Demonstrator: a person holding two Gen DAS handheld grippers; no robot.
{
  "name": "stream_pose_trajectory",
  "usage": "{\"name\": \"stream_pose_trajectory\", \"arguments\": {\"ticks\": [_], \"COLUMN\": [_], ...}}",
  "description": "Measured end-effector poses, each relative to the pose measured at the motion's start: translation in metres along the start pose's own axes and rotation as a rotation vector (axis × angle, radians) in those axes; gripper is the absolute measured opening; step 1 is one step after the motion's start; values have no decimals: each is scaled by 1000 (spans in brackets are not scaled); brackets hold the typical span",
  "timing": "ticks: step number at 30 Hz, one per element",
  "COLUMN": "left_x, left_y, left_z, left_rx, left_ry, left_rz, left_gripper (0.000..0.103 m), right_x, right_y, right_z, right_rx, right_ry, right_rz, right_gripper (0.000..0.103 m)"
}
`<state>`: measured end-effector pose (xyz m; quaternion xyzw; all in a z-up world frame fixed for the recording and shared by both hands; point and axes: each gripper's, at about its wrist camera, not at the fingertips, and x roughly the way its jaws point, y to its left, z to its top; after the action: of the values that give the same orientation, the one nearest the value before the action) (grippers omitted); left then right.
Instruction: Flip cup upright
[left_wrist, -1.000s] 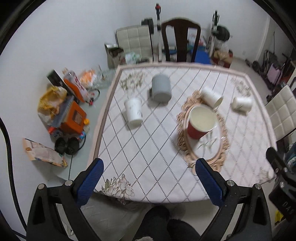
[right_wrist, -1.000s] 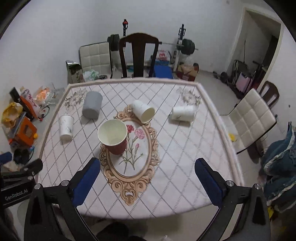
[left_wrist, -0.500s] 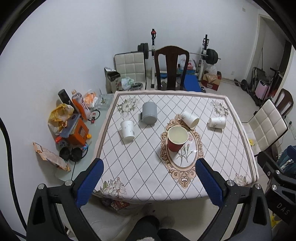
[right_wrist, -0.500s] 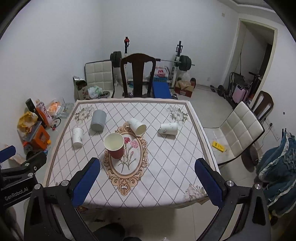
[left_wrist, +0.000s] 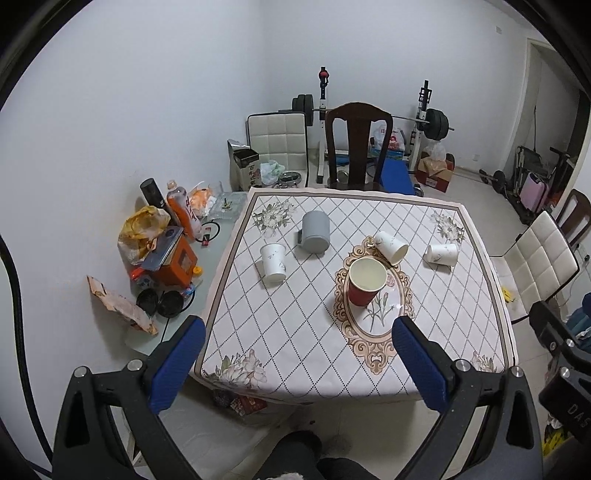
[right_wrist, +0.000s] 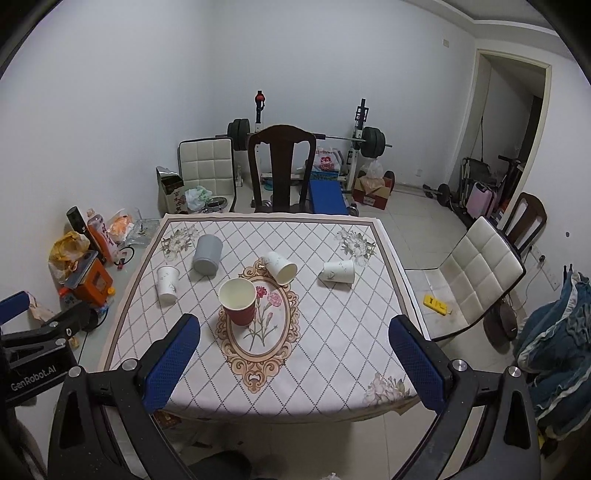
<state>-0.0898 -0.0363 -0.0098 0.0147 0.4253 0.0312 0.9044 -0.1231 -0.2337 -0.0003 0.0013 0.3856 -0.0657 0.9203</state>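
A red paper cup (left_wrist: 365, 282) (right_wrist: 238, 300) stands upright, mouth up, on the floral oval of the tablecloth. Two white cups lie on their sides: one (left_wrist: 391, 247) (right_wrist: 281, 267) just behind the red cup, one (left_wrist: 442, 254) (right_wrist: 338, 271) further right. A white cup (left_wrist: 273, 263) (right_wrist: 167, 284) stands mouth down at the left. A grey cup (left_wrist: 315, 232) (right_wrist: 208, 254) stands mouth down behind it. My left gripper (left_wrist: 295, 358) and right gripper (right_wrist: 295, 358) are open and empty, held high in front of the table's near edge.
The table (left_wrist: 295, 384) has a glass side shelf on the left with bottles, bags and an orange box (left_wrist: 173, 264). A dark wooden chair (left_wrist: 358, 144) stands at the far side, a white chair (right_wrist: 476, 277) at the right. Gym gear lines the back wall.
Both grippers have pulled back and up from the table, so the cups look smaller and farther away. The cups have not moved.
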Motion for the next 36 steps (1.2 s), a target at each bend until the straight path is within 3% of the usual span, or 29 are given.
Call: {"name": "stream_pose_trajectory", "arguments": {"ticks": [36], "left_x": [-16], "left_y": [8], "left_z": [-12], "left_rx": [-11], "left_ry": [2], "left_rz": [-29], "left_gripper": [103], "right_x": [-1], "right_y": [16], "right_z": [-12], "right_rx": [0], "right_ry": [43], "right_rz": [25], "right_gripper": [103]}}
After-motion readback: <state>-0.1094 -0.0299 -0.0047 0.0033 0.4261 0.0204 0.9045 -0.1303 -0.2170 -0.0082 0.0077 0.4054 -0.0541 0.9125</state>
